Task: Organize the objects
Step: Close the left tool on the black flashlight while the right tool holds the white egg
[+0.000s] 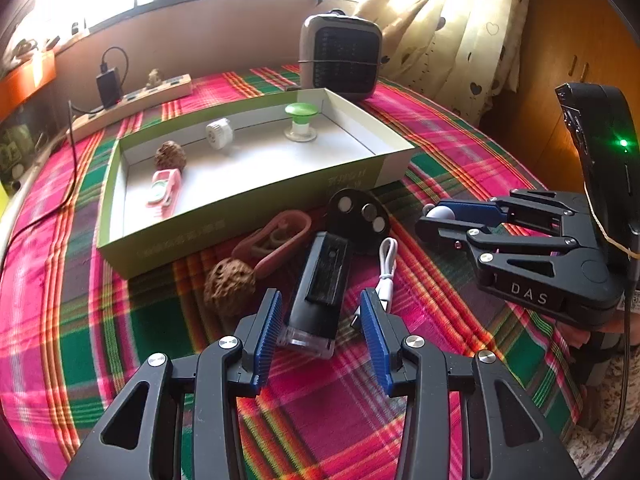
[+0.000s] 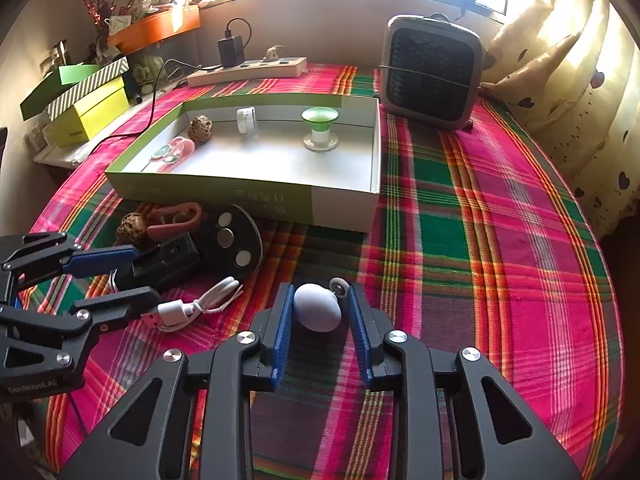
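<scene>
Our right gripper (image 2: 318, 312) straddled the pale, smooth egg-shaped object (image 2: 318, 307) on the plaid-covered desk (image 2: 500, 240); its left pad touched the egg, the right pad (image 2: 357, 312) stood just clear, so nothing was gripped. Our left gripper (image 1: 320, 316) hung half open around the black rectangular device (image 1: 320, 280), not pressing it. The shallow green-sided cardboard tray (image 1: 248, 204) lay beyond. We judged the rounded egg could squirt out, nudging the small white wheel (image 2: 340, 286) partly hidden behind it.
</scene>
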Demonstrator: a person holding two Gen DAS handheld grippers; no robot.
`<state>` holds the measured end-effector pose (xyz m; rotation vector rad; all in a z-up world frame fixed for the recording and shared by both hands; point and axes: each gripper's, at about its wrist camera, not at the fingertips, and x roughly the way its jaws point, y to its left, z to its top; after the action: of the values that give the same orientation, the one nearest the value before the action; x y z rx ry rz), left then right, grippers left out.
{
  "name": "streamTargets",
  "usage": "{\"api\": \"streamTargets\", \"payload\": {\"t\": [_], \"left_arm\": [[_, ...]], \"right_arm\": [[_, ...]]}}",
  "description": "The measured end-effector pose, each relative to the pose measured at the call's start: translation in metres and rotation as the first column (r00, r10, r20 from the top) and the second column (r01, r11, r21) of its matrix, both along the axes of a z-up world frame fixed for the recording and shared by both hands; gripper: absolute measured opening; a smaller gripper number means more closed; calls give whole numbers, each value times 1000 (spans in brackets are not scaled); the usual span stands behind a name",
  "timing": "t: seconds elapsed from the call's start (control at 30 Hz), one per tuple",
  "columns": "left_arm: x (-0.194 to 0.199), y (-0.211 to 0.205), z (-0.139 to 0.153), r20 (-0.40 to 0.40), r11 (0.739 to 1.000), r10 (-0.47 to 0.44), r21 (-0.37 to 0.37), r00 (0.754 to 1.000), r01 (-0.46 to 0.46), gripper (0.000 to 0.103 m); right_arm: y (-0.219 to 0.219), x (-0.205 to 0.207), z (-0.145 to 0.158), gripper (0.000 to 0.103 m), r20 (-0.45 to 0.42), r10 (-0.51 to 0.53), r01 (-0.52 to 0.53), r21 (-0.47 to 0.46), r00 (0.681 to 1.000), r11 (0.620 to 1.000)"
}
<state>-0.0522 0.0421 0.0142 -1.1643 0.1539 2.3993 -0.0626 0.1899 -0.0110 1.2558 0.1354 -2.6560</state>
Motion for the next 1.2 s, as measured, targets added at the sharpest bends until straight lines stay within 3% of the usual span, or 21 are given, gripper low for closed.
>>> {"api": "streamTargets", "payload": {"t": [0.93,1.2], "left_arm": [[-12,8,-3,-6,999,25,-30,1000,-25,38],[-13,6,-4,-16,999,36,-38,999,-36,26]], "right_arm": [[7,-2,-1,27,9,4,-4,-9,1000,1000],[7,-3,-2,27,9,4,-3,-8,1000,1000]]}}
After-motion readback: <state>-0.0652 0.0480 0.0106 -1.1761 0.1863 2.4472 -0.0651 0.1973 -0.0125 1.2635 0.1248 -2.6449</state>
